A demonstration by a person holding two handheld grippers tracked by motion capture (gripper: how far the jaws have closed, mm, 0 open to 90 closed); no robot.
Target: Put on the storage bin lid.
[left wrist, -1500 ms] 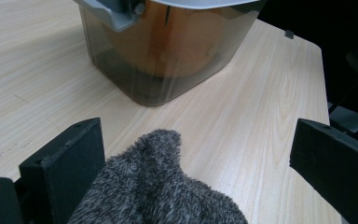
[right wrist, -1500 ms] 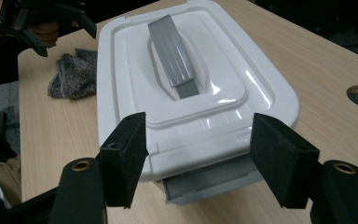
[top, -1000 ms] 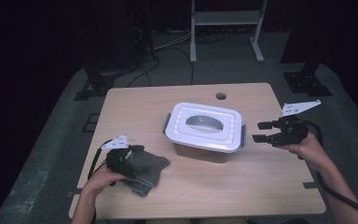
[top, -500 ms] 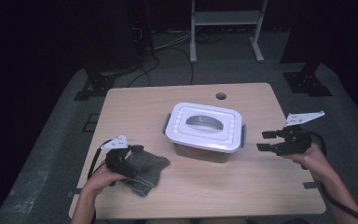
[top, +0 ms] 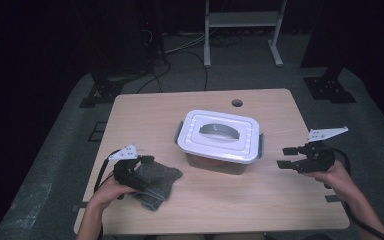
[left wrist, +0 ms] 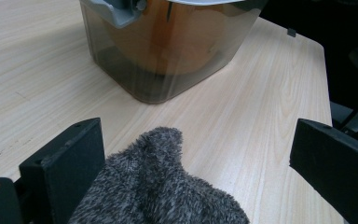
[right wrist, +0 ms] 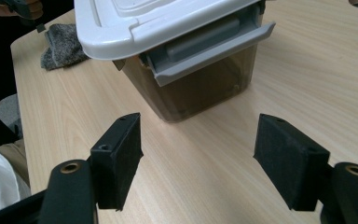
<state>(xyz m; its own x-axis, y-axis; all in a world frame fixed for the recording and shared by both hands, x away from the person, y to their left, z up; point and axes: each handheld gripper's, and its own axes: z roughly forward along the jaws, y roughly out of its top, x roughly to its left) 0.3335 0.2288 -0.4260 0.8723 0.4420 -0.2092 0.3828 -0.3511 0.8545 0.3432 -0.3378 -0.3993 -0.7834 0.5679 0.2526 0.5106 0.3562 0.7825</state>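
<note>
The fuzzy, grey-flecked knitted cloth (top: 156,181) lies crumpled near the front left of the pale wooden table (top: 155,115), just left of the smoke-tinted plastic box with a white handled lid (top: 219,136). My left claw (top: 141,161) hangs over the cloth, spread wide; in the left gripper view the nap bunches up between my jaws, against the left one and well clear of the right, so nothing is gripped. My right claw (top: 286,157) is released too, holding nothing, apart from the box's right end. The right gripper view shows the grey latch (right wrist: 209,44) under the lid's edge; the left gripper view shows the box's tinted wall (left wrist: 168,51).
</note>
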